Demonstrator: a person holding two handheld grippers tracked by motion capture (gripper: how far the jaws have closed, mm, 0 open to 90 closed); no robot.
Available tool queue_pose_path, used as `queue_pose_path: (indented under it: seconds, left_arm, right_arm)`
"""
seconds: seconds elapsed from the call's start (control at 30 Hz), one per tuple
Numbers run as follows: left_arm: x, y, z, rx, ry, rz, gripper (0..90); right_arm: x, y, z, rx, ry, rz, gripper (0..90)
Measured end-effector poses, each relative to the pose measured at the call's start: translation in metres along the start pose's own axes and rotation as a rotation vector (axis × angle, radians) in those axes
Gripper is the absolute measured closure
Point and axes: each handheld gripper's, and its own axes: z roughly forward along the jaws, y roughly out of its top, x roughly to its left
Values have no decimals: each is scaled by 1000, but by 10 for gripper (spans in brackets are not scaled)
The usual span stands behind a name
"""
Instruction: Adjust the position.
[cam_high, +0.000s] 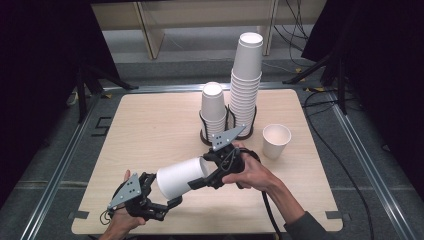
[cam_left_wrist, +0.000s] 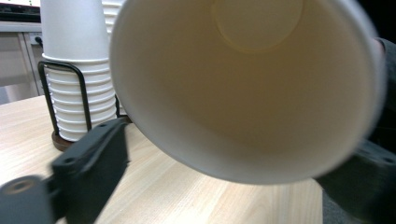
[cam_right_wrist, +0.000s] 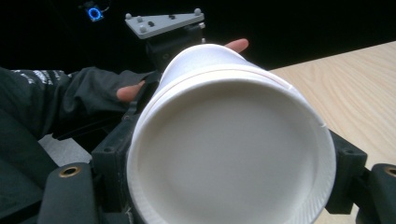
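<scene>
Lying sideways above the near bench (cam_high: 150, 125), a paper cup (cam_high: 181, 177) is clamped by the right gripper (cam_high: 200, 181); the left gripper (cam_high: 167, 195) is held open beside its rim.

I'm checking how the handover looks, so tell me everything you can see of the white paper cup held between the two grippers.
The paper cup is plain white, cream inside, with a rolled rim and a recessed round bottom. It lies about level above the wooden table, mouth toward the left gripper and bottom toward the right gripper. The right gripper's black jaws press on its sides near the bottom. The left gripper's jaws flank the mouth end with a gap, not gripping. It looks empty and undented.
</scene>
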Motion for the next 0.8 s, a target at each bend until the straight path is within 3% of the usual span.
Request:
queue_pose_path:
  seconds: [0.23, 0.27, 0.4, 0.5, 0.57, 0.8]
  left_arm:
    - [-1, 0, 0, -3, -7, 29, 1]
    - [-1, 0, -1, 0, -8, 35, 4]
    - [-2, -1, -2, -2, -24, 61, 31]
    - [-3, -1, -2, -4, -19, 61, 33]
    - [-3, -1, -2, -2, -23, 64, 45]
    - [-1, -1, -3, 27, -52, 52, 76]
  right_arm:
    - [0, -5, 8, 33, 10, 34, 245]
    - [-2, -5, 10, 27, 18, 16, 245]
    - [-2, -7, 12, 38, 25, 24, 245]
    - [-2, -8, 13, 46, 24, 43, 245]
    - [-5, -10, 14, 41, 28, 23, 245]
    - [-6, -13, 14, 54, 33, 35, 246]
